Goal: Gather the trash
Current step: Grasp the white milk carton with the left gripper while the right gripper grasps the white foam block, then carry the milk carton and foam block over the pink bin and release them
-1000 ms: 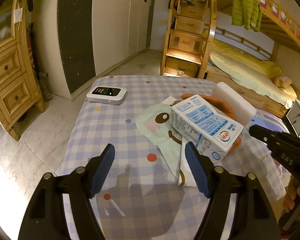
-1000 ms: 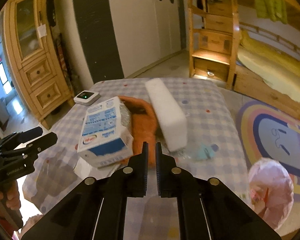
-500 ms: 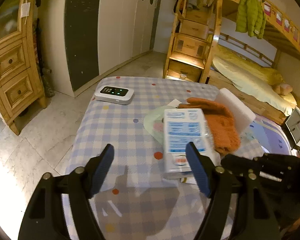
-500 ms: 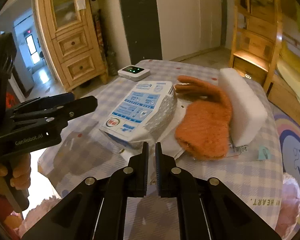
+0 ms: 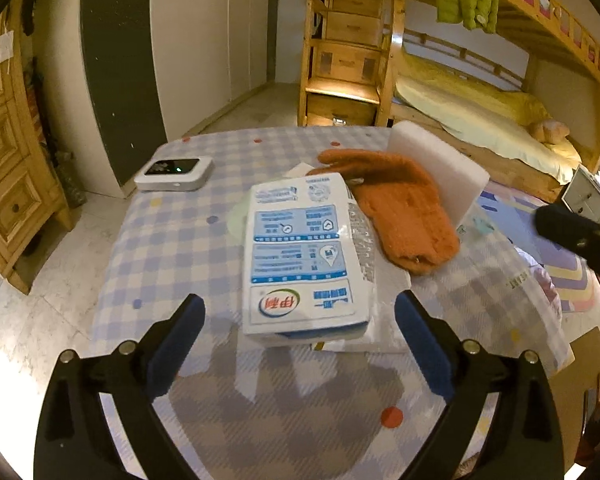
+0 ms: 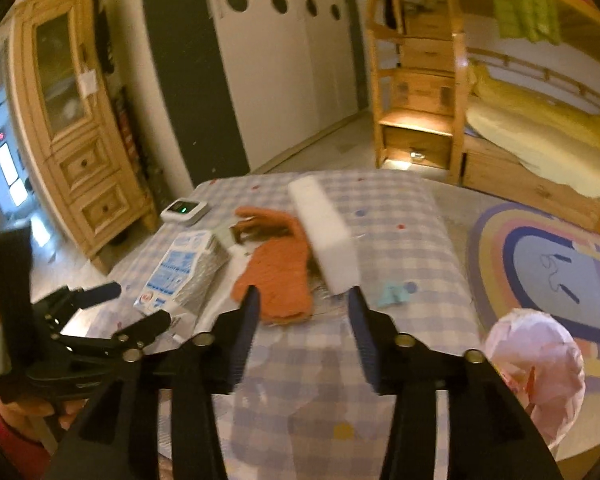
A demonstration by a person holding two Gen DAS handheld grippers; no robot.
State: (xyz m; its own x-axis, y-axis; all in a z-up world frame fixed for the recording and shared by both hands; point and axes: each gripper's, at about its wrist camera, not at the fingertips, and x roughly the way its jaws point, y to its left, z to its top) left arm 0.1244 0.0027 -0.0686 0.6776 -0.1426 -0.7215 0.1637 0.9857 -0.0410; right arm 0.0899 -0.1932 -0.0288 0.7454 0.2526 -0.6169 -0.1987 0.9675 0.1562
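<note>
Milk pack (image 5: 304,260) lies flat on the bench (image 5: 172,248), near edge, partly over paper (image 5: 384,308), touching the orange glove (image 5: 404,216). My left gripper (image 5: 300,336) has its jaws spread wide, hovering just short of the pack's end. My right gripper (image 6: 302,326) has its jaws spread too, aimed toward the glove and foam block (image 6: 324,236). Judgement: advance left squarely so both pads straddle the pack's narrow sides, low enough to avoid pinching only film; close gently, since it probably crumples.
</note>
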